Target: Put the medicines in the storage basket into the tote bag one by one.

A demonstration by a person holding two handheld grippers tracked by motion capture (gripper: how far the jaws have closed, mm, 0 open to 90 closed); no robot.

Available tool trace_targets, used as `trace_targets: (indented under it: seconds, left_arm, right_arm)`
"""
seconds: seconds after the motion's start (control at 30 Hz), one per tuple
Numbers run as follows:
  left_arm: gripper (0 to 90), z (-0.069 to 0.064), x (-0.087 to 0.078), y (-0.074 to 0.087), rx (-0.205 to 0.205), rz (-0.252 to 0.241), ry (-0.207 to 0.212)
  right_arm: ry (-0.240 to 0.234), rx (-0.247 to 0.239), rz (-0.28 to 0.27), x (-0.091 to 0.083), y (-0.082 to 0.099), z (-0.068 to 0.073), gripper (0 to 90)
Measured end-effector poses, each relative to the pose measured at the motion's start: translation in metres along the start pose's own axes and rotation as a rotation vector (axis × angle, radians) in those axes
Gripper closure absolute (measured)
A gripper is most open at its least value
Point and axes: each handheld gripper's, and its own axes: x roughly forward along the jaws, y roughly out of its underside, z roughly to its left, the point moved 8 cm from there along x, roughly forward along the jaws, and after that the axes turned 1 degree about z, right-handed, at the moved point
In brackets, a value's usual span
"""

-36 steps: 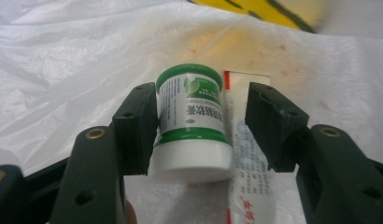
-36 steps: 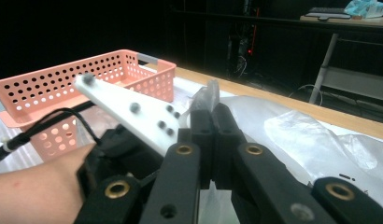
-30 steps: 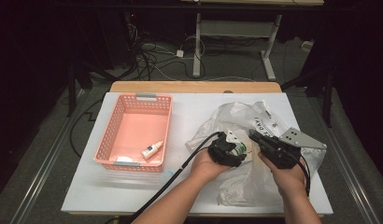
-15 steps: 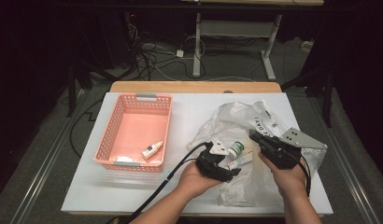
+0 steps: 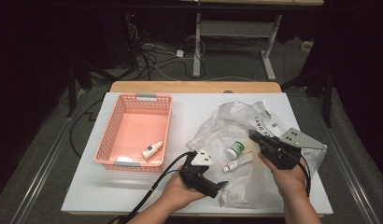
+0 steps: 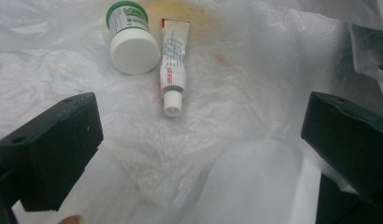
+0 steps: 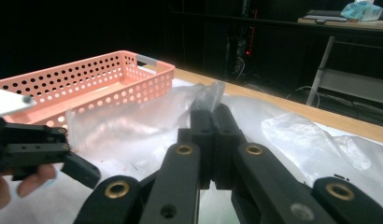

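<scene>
A crumpled clear plastic bag (image 5: 236, 126) lies on the right half of the white table. On it lie a small white jar with a green label (image 5: 235, 149) (image 6: 132, 39) and a white tube with red print (image 5: 237, 162) (image 6: 173, 60), side by side. My left gripper (image 5: 213, 181) (image 6: 199, 126) is open, its jaws wide apart, just short of the tube and holding nothing. My right gripper (image 5: 253, 136) (image 7: 212, 112) is shut on a fold of the bag's film (image 7: 206, 95) and lifts it a little.
A pink perforated basket (image 5: 112, 135) (image 7: 87, 74) stands at the left with a small dropper bottle (image 5: 152, 150) and a flat white item (image 5: 124, 159) inside. A wooden edge (image 5: 194, 87) runs along the table's far side. Cables trail from both grippers toward the front edge.
My left gripper has drawn back from the jar toward the front edge and left. The jar and tube now lie uncovered on the bag. The right gripper has held still.
</scene>
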Motion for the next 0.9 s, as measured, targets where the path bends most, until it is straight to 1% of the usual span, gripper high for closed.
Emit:
trace_targets:
  seconds: [0.13, 0.2, 0.3, 0.4, 0.47, 0.63, 0.73, 0.8, 0.9]
  left_arm:
    - [0.0, -0.004, -0.012, 0.003, -0.003, -0.018, 0.006]
    - [0.0, -0.004, -0.018, 0.004, 0.0, -0.025, 0.0]
    - [0.0, -0.004, -0.027, 0.006, -0.004, -0.031, -0.005]
    - [0.0, -0.002, -0.036, 0.009, 0.001, -0.028, -0.019]
    - [0.0, -0.002, -0.043, 0.01, -0.004, -0.037, -0.018]
    - [0.0, 0.002, -0.063, 0.013, -0.003, -0.059, -0.04]
    - [0.0, 0.01, -0.083, 0.012, -0.02, -0.093, -0.064]
    - [0.7, 0.021, -0.097, 0.012, -0.03, -0.108, -0.107]
    - [3.1, 0.043, -0.116, 0.014, -0.056, -0.12, -0.181]
  right_arm:
    - [0.0, -0.001, 0.001, 0.0, 0.0, 0.0, 90.0]
    - [0.001, -0.003, 0.0, 0.0, 0.0, 0.0, 90.0]
    - [0.002, -0.002, 0.0, 0.0, 0.0, -0.001, 90.0]
    - [0.003, -0.003, 0.0, -0.001, 0.0, 0.0, 90.0]
    - [0.004, -0.005, 0.0, -0.001, 0.0, 0.0, 90.0]
    - [0.005, -0.003, 0.001, -0.001, 0.0, -0.001, 90.0]
    - [0.007, -0.003, 0.001, -0.001, 0.0, -0.001, 90.0]
    - [0.006, -0.003, 0.001, -0.001, 0.0, -0.001, 90.0]
    - [0.005, -0.002, 0.002, 0.0, 0.0, 0.0, 90.0]
